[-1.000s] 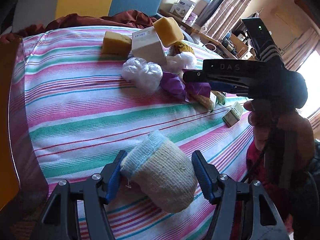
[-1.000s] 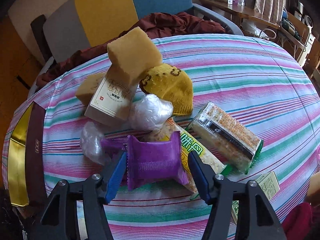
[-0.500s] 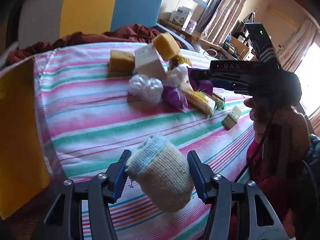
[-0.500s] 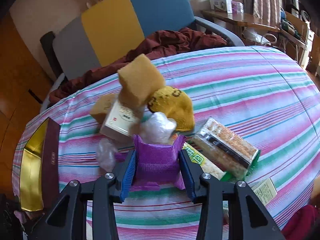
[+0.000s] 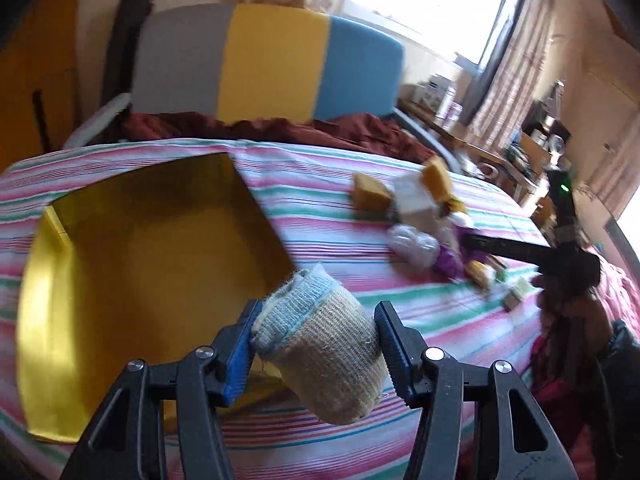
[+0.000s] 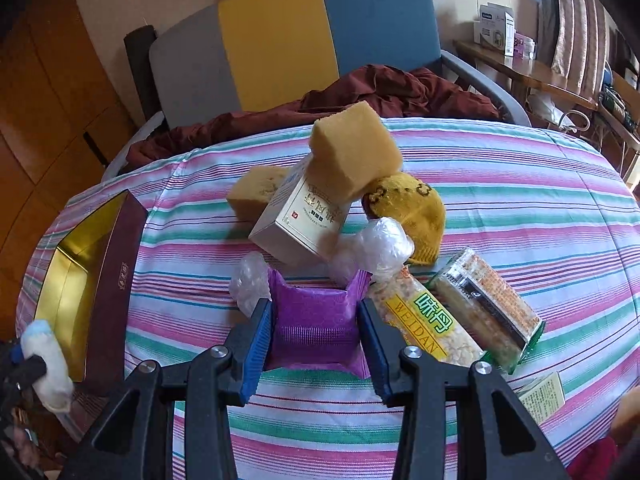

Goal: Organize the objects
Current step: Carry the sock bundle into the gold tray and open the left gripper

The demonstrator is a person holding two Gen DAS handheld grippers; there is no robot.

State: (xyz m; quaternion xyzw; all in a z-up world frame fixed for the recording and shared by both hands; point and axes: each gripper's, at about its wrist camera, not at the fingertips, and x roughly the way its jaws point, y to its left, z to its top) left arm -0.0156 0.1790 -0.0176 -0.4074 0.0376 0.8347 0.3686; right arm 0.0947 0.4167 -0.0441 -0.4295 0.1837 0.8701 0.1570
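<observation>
My left gripper [image 5: 316,328] is shut on a rolled beige sock with a pale blue cuff [image 5: 320,340] and holds it in the air just right of an open gold-lined box [image 5: 132,264]. The sock [image 6: 44,364] and box [image 6: 80,292] also show at the left of the right wrist view. My right gripper [image 6: 316,320] is shut on a purple snack packet [image 6: 314,322], in front of a pile: two yellow sponges [image 6: 352,152], a white carton [image 6: 300,216], clear plastic bags [image 6: 380,244], a yellow knit cap [image 6: 416,212].
Two cracker packs [image 6: 424,328] and a small carton [image 6: 540,396] lie right of the purple packet on the striped cloth [image 6: 520,184]. A grey, yellow and blue chair [image 6: 280,36] with a dark red cloth stands behind the table. A cluttered sideboard [image 6: 540,80] is at far right.
My left gripper lifted the sock off the cloth and swung left to the gold box. My right gripper closed on the purple packet and raised it slightly.
</observation>
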